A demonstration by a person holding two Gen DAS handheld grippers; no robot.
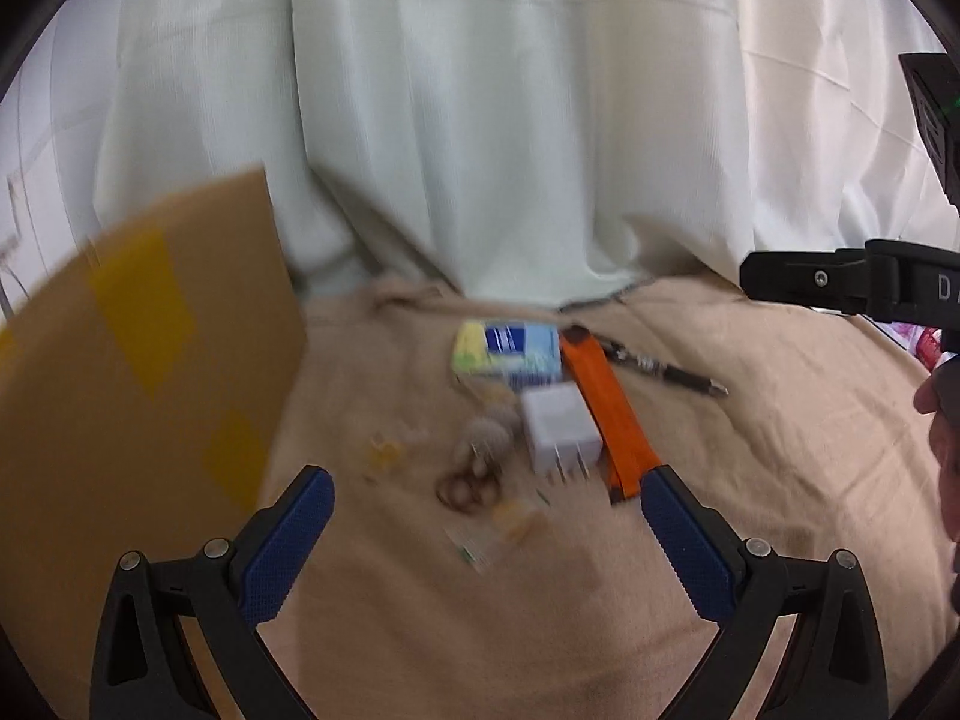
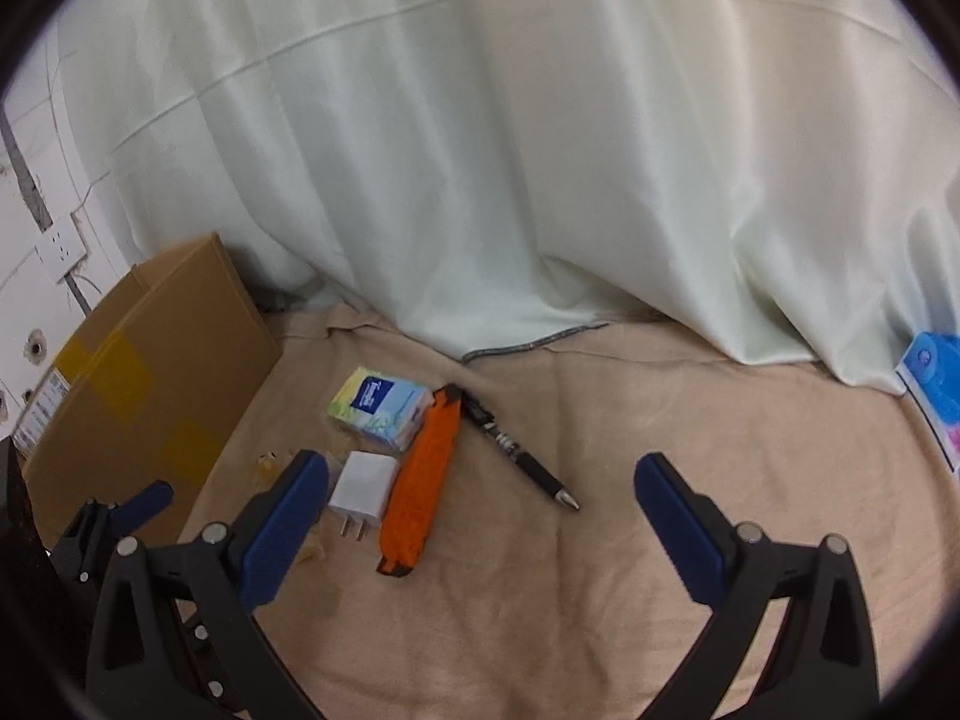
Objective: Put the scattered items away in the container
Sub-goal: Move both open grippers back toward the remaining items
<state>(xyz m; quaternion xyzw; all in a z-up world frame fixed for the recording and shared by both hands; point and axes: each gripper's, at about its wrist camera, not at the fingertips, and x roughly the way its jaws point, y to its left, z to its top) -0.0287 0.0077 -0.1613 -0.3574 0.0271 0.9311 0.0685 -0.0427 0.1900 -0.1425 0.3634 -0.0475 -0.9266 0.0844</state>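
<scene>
Left gripper point(image 1: 486, 516) and right gripper point(image 2: 480, 480) spread wide, empty. Below: tissue pack point(image 2: 379, 411), orange utility knife point(image 2: 420, 480), charger point(image 2: 363, 489), pen point(image 2: 521, 459). Possibly hair ties point(image 1: 468, 489), blurred.

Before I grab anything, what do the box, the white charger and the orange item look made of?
Box: matte brown corrugated cardboard, patched with yellowish tape. White charger: smooth hard plastic, likely, with two metal prongs. Orange item: slightly wrinkled surface suggests fabric or soft plastic; black ends, material unclear.
</scene>
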